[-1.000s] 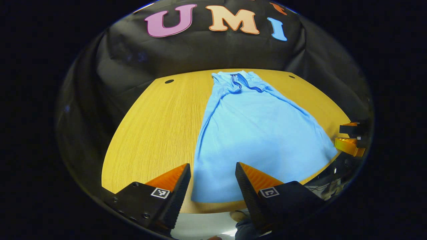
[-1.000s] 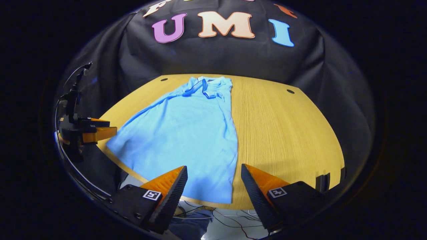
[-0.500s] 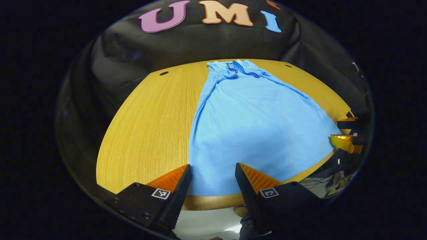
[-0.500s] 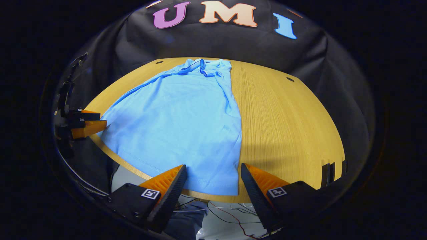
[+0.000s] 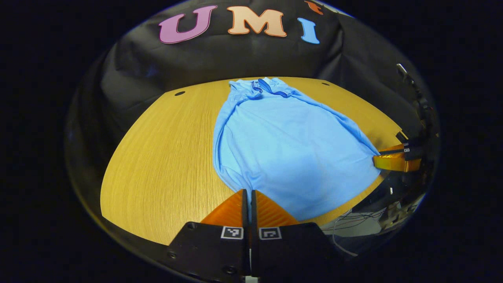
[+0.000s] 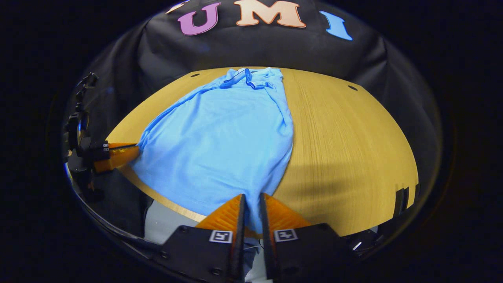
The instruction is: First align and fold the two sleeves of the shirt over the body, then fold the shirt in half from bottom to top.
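Blue cloth is pinched at both near corners. The left hand-held gripper [image 5: 246,193] has its two fingers pressed together on the bottom hem of the shirt [image 5: 290,145], at the corner on its own side. The right hand-held gripper [image 6: 251,198] is clamped on the other hem corner, and a narrow strip of blue cloth shows between its fingers.

How much cloth sits inside each grip is hidden by the fingers themselves. In the left gripper view the right hand-held gripper [image 5: 383,157] is small at the far right edge, touching the hem, and its body is hard to make out. In the right gripper view the left hand-held gripper [image 6: 125,151] shows in the same way at the left edge.

The shirt lies flat on the wooden bench [image 5: 165,157]. Its long axis runs away from the person, with the collar [image 5: 267,87] at the far edge near the black cloth wall [image 5: 235,59], and the hem at the near edge of the bench. No sleeve sticks out at either side.
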### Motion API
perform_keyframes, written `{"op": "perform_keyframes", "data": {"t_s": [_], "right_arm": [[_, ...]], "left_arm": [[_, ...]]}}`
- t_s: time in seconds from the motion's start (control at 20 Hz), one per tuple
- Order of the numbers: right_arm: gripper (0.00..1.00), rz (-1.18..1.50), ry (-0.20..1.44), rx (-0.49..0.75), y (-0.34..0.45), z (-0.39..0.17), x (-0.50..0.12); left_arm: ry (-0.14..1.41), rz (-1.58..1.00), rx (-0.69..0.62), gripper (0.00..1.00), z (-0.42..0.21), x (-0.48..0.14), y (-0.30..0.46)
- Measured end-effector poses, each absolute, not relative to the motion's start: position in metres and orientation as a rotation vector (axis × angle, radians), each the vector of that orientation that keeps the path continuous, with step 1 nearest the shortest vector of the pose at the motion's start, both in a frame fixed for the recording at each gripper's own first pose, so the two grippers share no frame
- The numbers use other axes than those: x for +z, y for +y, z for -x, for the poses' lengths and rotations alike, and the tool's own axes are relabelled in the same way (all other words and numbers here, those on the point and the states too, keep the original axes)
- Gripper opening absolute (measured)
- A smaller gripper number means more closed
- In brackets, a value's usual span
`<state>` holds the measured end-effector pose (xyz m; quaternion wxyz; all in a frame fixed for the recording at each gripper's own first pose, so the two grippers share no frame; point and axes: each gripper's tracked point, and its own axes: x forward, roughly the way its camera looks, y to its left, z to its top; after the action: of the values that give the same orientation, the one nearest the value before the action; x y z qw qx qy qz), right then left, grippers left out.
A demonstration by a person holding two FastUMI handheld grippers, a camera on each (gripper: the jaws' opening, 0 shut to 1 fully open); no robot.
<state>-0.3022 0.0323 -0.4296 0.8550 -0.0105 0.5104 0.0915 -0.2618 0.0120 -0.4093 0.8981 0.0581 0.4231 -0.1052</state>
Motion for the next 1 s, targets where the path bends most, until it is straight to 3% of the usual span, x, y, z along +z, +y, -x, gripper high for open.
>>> {"op": "perform_keyframes", "data": {"t_s": [0.05,0.35,1.0], "right_arm": [[0.07,0.016,1.078,0.198,0.035,0.303,-0.431],[0.06,-0.043,1.003,0.216,0.045,0.274,-0.394],[0.06,-0.108,0.733,0.249,0.030,0.086,-0.312]], "left_arm": [[0.892,-0.121,-0.209,0.00,0.261,-0.409,0.012],[0.887,-0.023,-0.195,0.00,0.245,-0.384,0.002],[0.680,0.037,-0.147,0.00,0.078,-0.291,-0.014]]}}
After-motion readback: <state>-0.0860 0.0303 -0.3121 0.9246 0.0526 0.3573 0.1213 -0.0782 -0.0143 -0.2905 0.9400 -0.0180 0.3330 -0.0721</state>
